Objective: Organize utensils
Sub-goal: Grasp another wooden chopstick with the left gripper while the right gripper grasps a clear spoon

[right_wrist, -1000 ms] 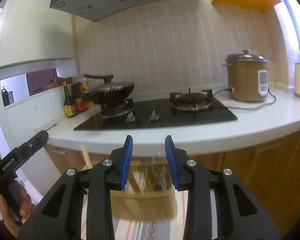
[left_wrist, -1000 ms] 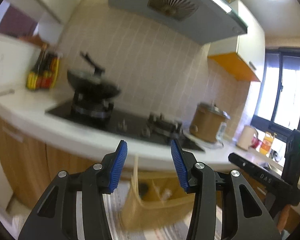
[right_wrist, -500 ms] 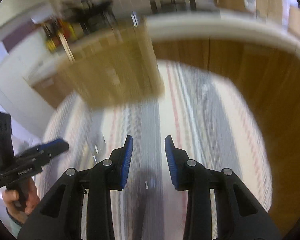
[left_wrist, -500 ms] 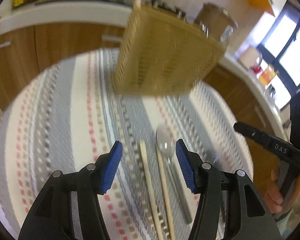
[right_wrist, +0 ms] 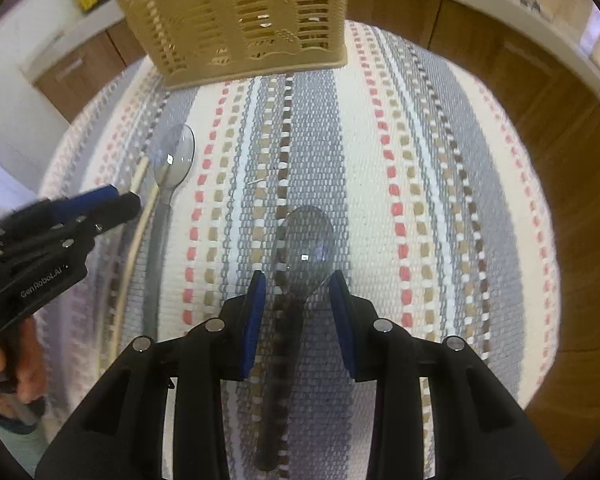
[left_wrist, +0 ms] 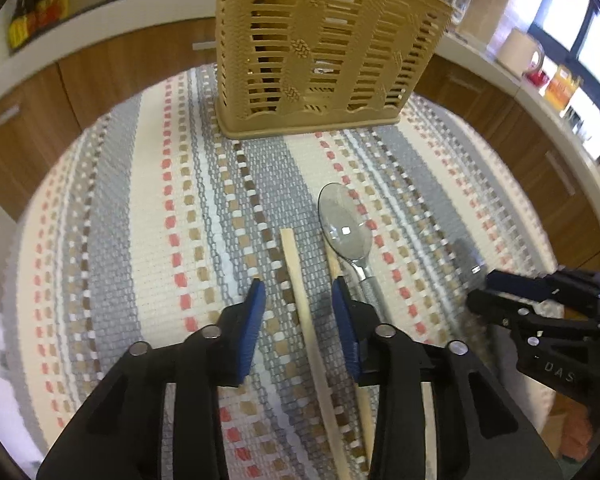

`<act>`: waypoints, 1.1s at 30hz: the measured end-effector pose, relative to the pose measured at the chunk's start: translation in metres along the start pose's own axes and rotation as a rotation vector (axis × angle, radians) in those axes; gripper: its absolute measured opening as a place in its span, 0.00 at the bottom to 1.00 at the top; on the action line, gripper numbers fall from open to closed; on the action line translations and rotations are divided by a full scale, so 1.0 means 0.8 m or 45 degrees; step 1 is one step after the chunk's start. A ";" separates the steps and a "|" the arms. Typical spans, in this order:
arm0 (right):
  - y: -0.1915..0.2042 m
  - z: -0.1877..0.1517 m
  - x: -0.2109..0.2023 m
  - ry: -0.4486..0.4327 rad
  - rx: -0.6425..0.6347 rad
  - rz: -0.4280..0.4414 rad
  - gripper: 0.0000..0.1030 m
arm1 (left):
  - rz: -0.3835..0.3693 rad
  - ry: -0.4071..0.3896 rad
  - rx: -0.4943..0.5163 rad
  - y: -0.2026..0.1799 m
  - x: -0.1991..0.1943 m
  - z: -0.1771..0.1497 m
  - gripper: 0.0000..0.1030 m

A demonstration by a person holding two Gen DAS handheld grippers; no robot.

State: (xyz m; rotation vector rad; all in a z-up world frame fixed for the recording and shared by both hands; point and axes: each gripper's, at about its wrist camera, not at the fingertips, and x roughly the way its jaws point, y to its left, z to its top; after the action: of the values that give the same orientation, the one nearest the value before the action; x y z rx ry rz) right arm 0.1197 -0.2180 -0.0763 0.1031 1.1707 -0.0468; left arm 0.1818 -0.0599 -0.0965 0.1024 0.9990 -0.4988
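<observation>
A tan slotted plastic utensil basket (left_wrist: 320, 52) is seen standing upright at the far side of a round table covered by a woven striped cloth (left_wrist: 132, 216) in grey, cream, red and brown. On the cloth, nearer than the basket, two pale wooden chopsticks (left_wrist: 300, 292) are laid side by side, with a clear plastic spoon (left_wrist: 346, 228) just to their right, its bowl turned toward the basket. Further right a second spoon (right_wrist: 300, 252) is laid, its bowl translucent and its handle dark and blurred, so its material cannot be told with certainty.

The left gripper (left_wrist: 298, 304) is held over the chopsticks; its blue-padded jaws have just been closing and are stood partly apart. One chopstick is seen between them, and the other is hidden beneath the right-hand pad; no pad is seen pressing on either. The right gripper (right_wrist: 296, 300) is held over the second spoon, with its jaws partly apart on either side of the spoon's neck, and a gap is left between each pad and the spoon. In the right wrist view a hand (right_wrist: 4, 364) is seen gripping the left gripper's handle at the left edge.
</observation>
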 end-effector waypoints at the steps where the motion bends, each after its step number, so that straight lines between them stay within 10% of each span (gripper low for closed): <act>1: 0.007 -0.001 0.001 -0.007 -0.028 -0.037 0.29 | 0.037 -0.004 0.020 -0.003 0.001 -0.001 0.21; 4: 0.016 -0.003 0.003 -0.020 -0.076 -0.061 0.23 | 0.092 -0.013 0.040 -0.003 0.003 -0.001 0.06; 12: -0.025 0.001 -0.003 -0.021 -0.002 -0.076 0.18 | -0.028 0.028 -0.040 0.028 -0.007 0.004 0.04; 26: -0.031 0.026 0.009 0.096 -0.039 -0.060 0.18 | -0.045 0.136 0.053 0.009 0.004 0.025 0.22; 28: -0.031 0.026 0.008 0.089 -0.049 -0.059 0.16 | 0.025 0.135 0.084 0.004 0.004 0.025 0.05; 33: -0.019 0.026 0.005 0.056 -0.058 -0.039 0.10 | 0.042 0.090 0.084 0.005 0.003 0.021 0.03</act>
State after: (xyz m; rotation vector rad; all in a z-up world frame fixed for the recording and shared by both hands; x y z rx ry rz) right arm 0.1391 -0.2354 -0.0731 0.0459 1.2169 -0.0448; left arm 0.1981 -0.0622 -0.0897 0.1960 1.0484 -0.5010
